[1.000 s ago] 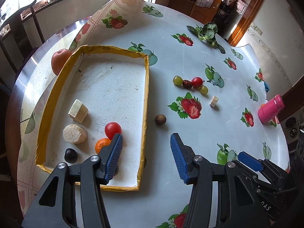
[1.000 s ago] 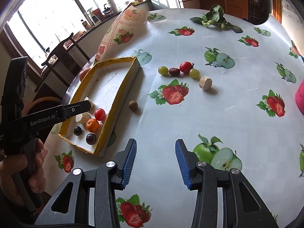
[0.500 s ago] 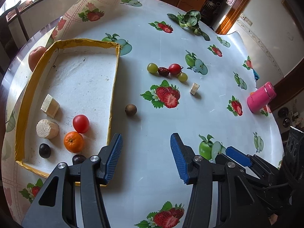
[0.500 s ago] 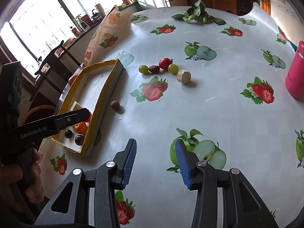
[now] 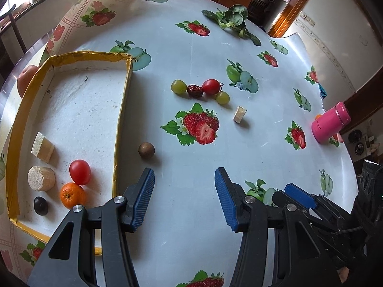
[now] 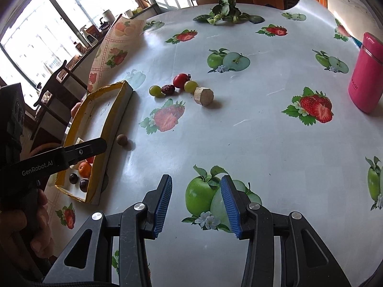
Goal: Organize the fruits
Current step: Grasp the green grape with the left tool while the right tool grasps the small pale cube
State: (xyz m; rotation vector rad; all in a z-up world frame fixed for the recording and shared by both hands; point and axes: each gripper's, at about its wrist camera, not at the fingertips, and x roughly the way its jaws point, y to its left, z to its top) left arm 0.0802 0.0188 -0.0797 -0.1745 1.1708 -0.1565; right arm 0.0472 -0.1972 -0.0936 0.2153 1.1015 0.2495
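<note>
On the worktop (image 5: 239, 162), just right of the tray (image 5: 119, 129), lies a brown nut (image 5: 146, 150); grapes (image 5: 178, 86), a date (image 5: 195, 90) and a tomato (image 5: 211, 86) cluster farther off. Inside the tray sit an orange (image 5: 72, 195) and a tomato. Left claw (image 5: 183, 193) and right claw (image 6: 196, 203) hover released, grasping nothing.

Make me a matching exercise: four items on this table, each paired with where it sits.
Items:
1. orange
2. brown nut
3. pink bottle
4. leafy greens

Places:
A. far edge of the table
B. inside the yellow-rimmed tray
C. right edge of the table
D. on the cloth just outside the tray wall

Pairs: 1-B, 2-D, 3-C, 4-A
</note>
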